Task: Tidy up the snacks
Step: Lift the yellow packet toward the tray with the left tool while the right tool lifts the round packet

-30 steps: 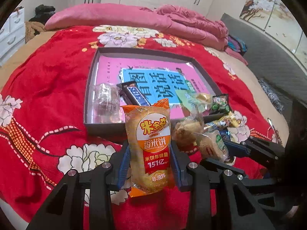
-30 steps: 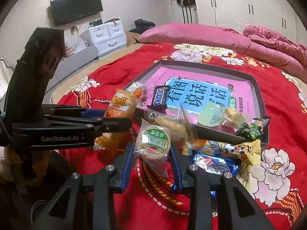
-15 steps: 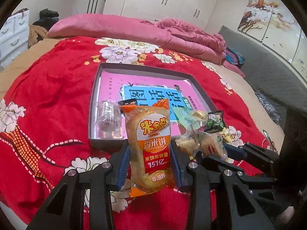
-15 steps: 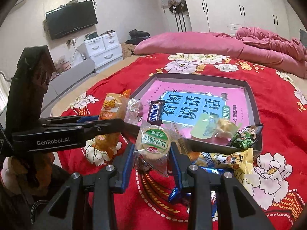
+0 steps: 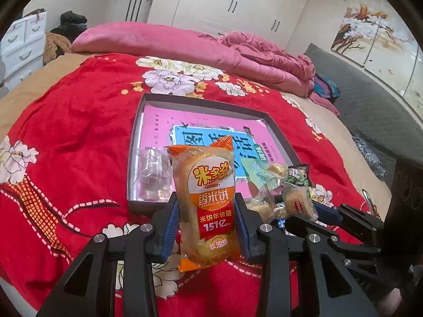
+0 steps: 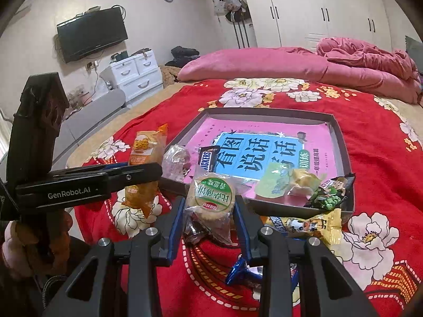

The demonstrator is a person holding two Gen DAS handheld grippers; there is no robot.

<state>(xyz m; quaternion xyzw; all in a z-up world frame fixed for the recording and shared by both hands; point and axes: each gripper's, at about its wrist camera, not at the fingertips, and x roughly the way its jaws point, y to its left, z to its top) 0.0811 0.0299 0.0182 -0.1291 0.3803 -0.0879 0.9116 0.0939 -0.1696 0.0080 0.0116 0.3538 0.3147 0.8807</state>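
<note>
My left gripper [image 5: 205, 220] is shut on an upright orange rice-cracker packet [image 5: 208, 200], held above the red bedspread just short of the grey tray [image 5: 134, 142]. My right gripper [image 6: 208, 211] is shut on a clear-wrapped round biscuit with a green label [image 6: 211, 192], also in front of the tray [image 6: 341, 142]. In the right wrist view the left gripper [image 6: 137, 170] shows at the left with the orange packet [image 6: 146, 150]. In the tray lie a clear wrapped snack [image 6: 175, 162], a Snickers bar [image 6: 208, 158], a pale green packet [image 6: 280, 182] and a green pea packet [image 6: 330, 192].
A yellow cartoon packet [image 6: 309, 224] and a blue wrapper [image 6: 239, 269] lie on the bedspread before the tray. A pink pillow [image 5: 148, 39] and a crumpled pink duvet [image 6: 370, 63] lie at the bed's head. White drawers [image 6: 134, 76] stand to the left.
Both grippers have tilted upward a little, so the tray and bed sit lower in both views. Each keeps its grip on its snack.
</note>
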